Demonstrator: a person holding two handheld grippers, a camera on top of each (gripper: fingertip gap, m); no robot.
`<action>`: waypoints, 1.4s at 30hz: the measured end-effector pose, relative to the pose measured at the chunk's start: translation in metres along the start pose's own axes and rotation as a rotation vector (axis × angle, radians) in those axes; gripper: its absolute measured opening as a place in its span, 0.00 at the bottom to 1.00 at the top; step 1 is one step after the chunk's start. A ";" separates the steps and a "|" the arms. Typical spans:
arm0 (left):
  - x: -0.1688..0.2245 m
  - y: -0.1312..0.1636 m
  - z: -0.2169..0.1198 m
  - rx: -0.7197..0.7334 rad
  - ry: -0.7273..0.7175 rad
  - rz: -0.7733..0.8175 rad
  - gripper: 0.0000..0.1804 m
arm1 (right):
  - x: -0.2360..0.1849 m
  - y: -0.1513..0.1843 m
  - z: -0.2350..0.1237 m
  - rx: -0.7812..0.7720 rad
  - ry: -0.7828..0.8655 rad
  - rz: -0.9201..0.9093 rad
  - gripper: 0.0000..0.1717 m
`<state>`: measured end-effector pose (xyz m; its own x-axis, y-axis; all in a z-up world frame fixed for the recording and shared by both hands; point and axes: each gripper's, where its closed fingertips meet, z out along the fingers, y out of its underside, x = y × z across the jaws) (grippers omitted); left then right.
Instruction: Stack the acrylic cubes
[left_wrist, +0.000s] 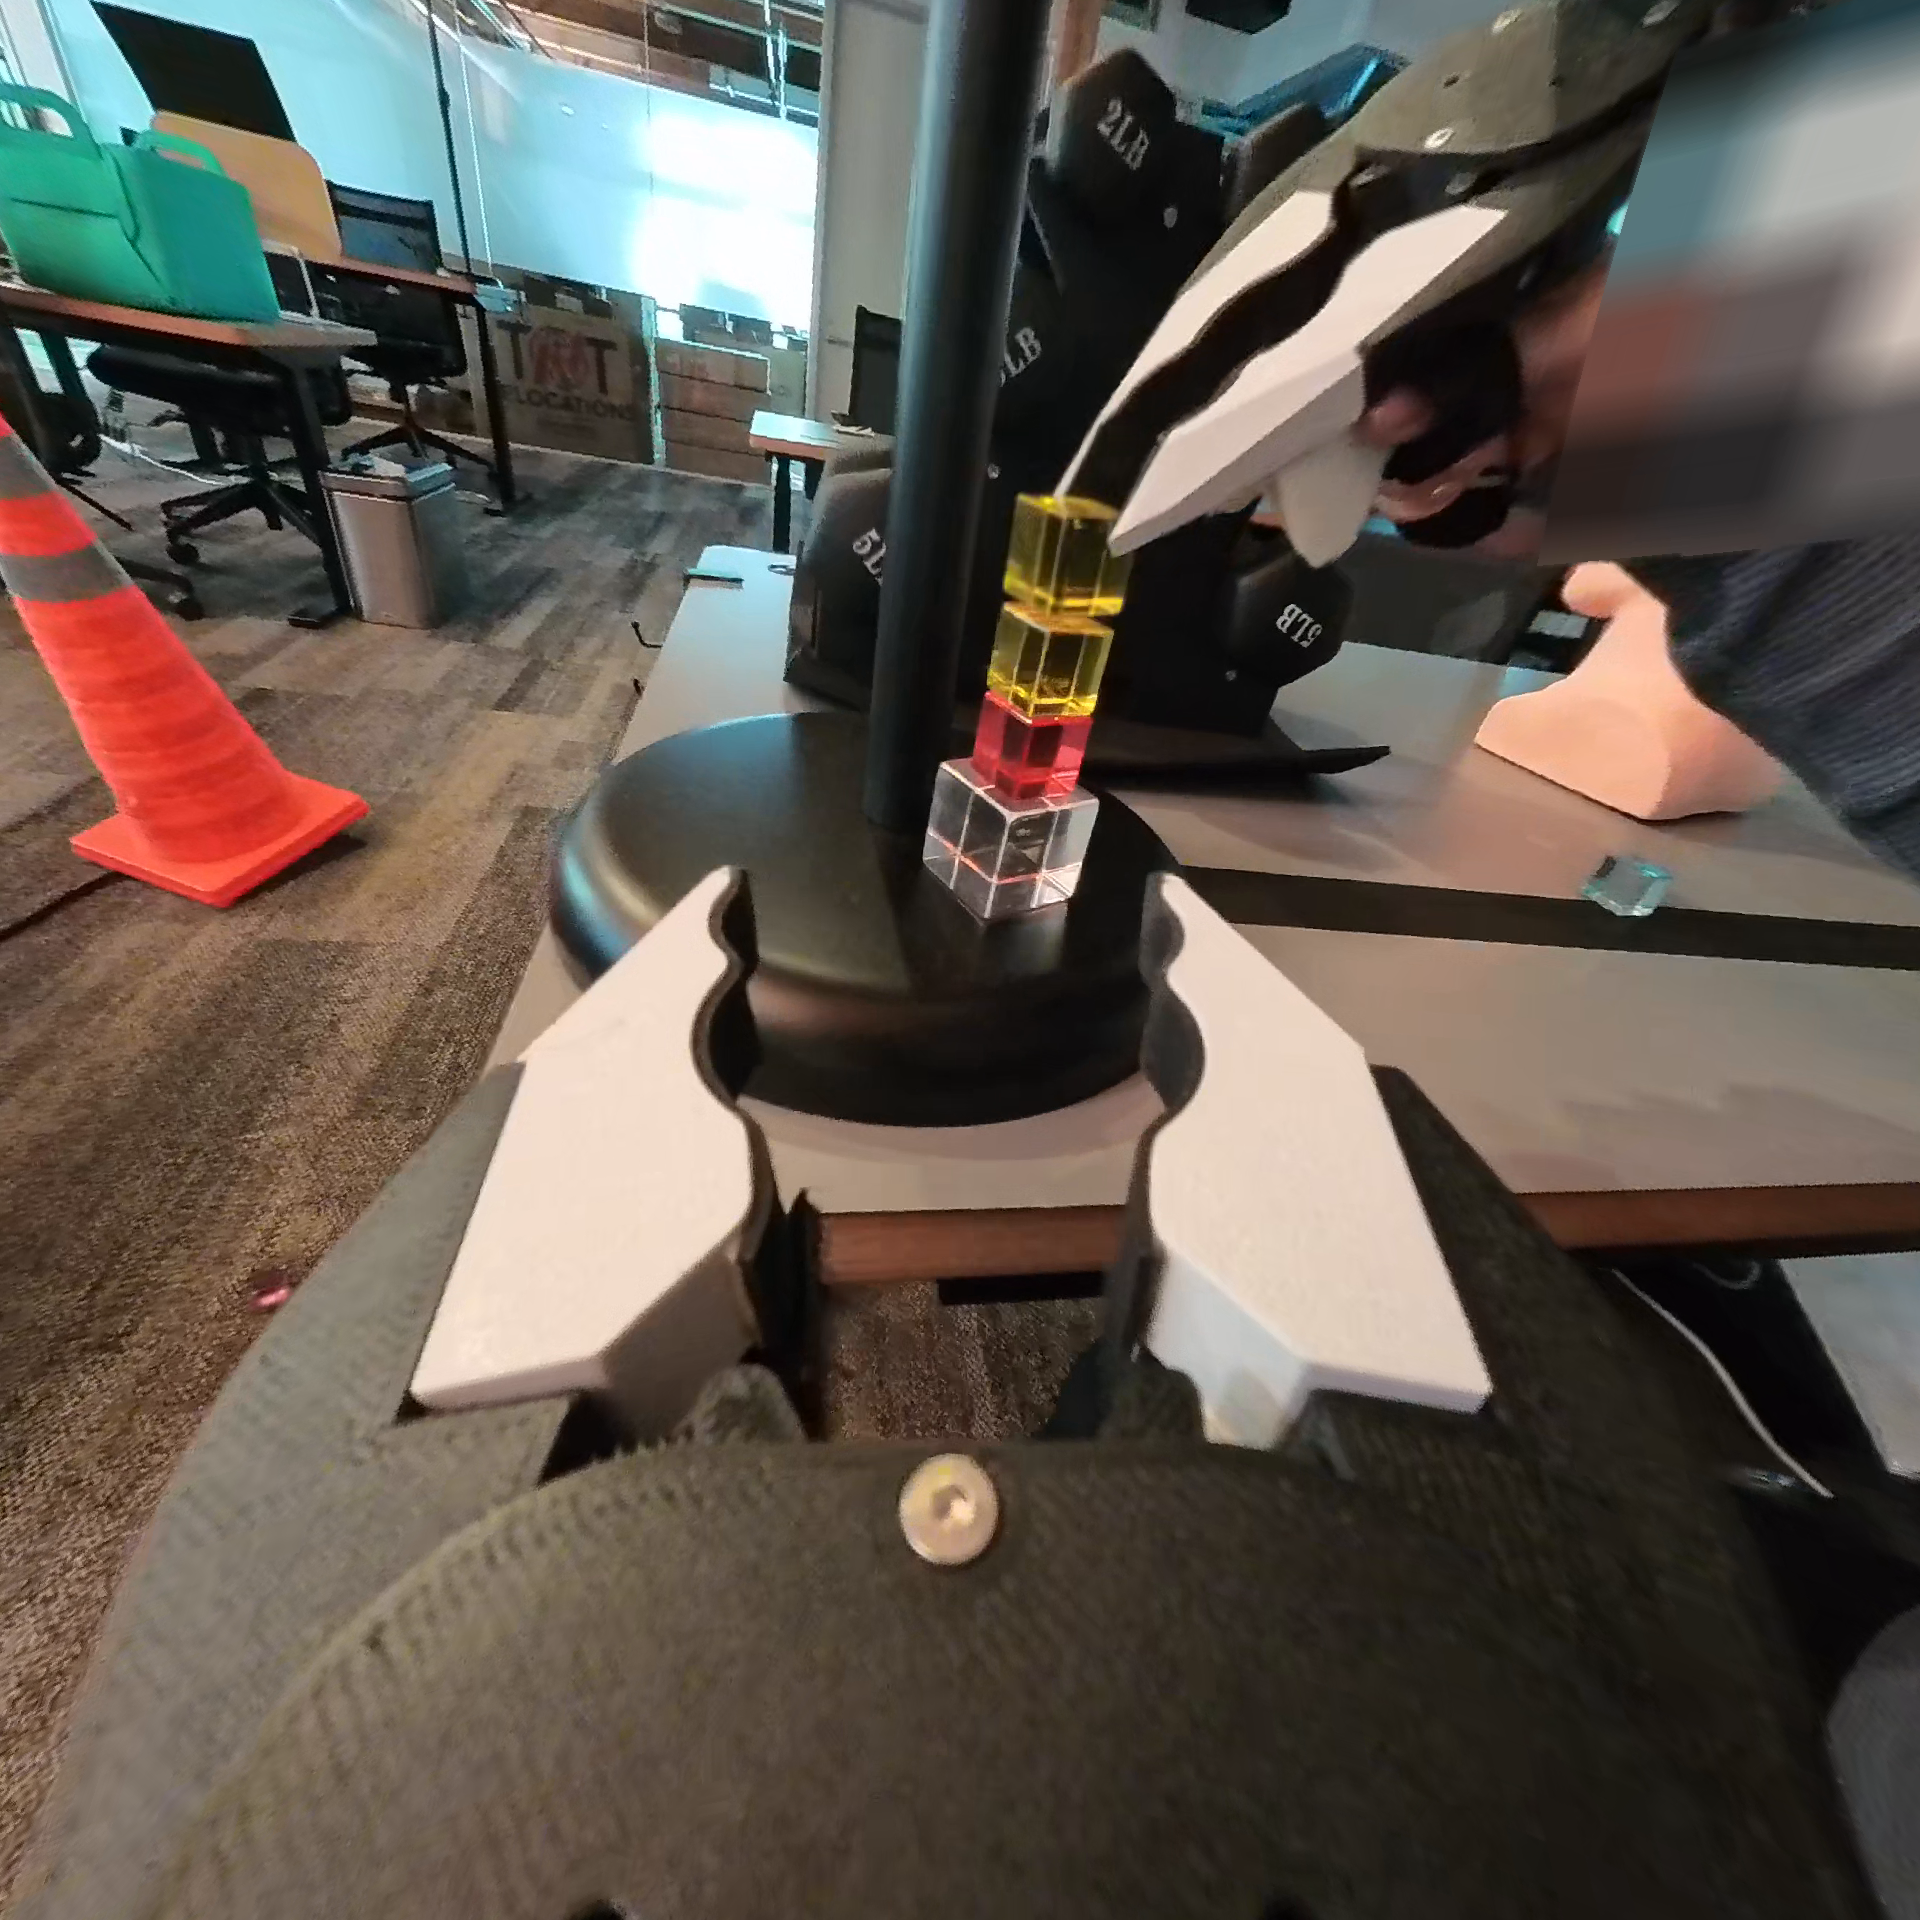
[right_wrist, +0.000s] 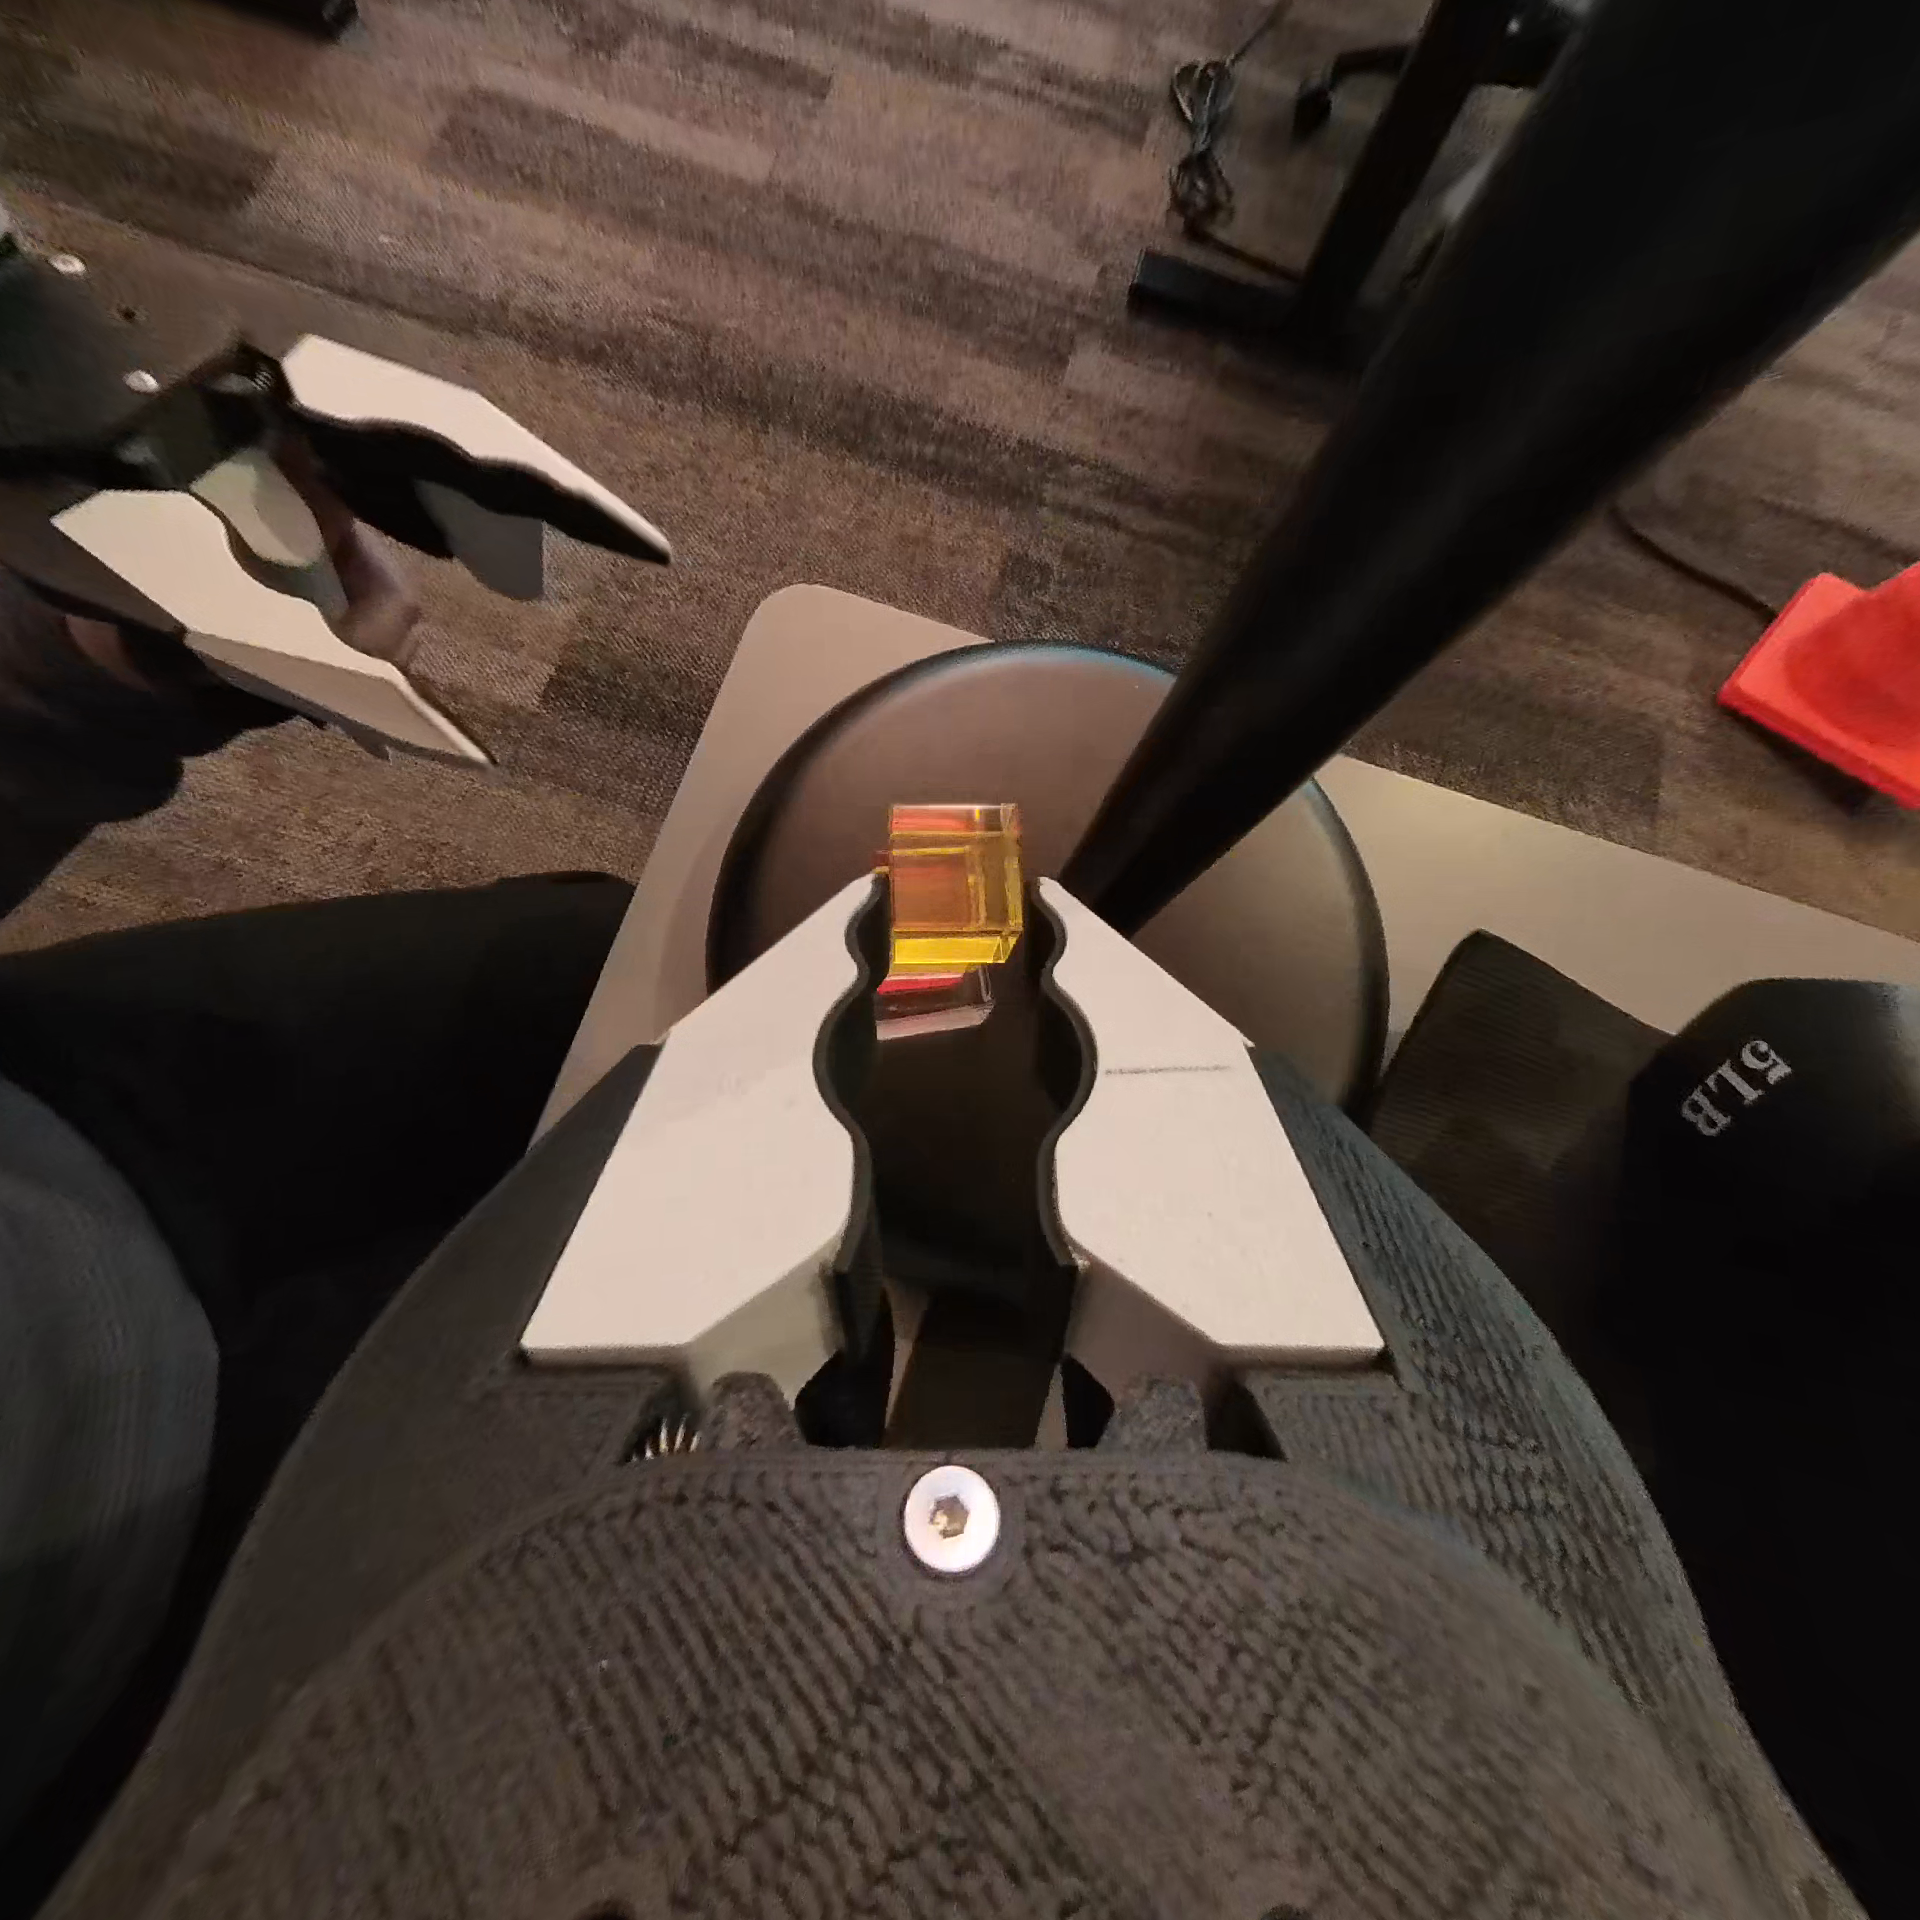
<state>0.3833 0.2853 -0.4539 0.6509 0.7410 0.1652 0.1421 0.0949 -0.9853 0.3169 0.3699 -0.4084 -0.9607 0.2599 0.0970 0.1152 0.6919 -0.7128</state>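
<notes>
Right tongs (left_wrist: 1101, 520) pinch the top yellow cube (left_wrist: 1070, 551) of the stack on the black stand base (left_wrist: 727, 831); left tongs (left_wrist: 945, 935) wide, empty, beside that base. Risk: sideways nudge topples the offset stack.

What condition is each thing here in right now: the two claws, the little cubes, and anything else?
Left gripper: wide open, holding nothing.
Right gripper: closed on the top yellow cube.
Lower yellow cube: stacked on the red cube.
Clear cube: bottom of stack, on the black round base.
Orange cone: upright on carpet.
</notes>
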 end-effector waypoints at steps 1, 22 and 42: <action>-0.001 0.000 -0.001 0.002 -0.003 -0.001 0.41 | 0.001 0.001 0.002 -0.005 0.005 0.001 0.14; -0.007 0.019 0.005 -0.025 0.015 -0.057 0.42 | -0.019 0.319 -0.186 -0.050 0.462 0.701 0.34; 0.004 0.011 0.007 -0.014 0.040 -0.045 0.41 | -0.003 0.091 -0.121 0.264 0.191 0.214 0.17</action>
<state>0.3822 0.2940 -0.4643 0.6725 0.7093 0.2111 0.1822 0.1178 -0.9762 0.3611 0.5137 -0.3898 -0.8549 0.5176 0.0368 0.2149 0.4178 -0.8828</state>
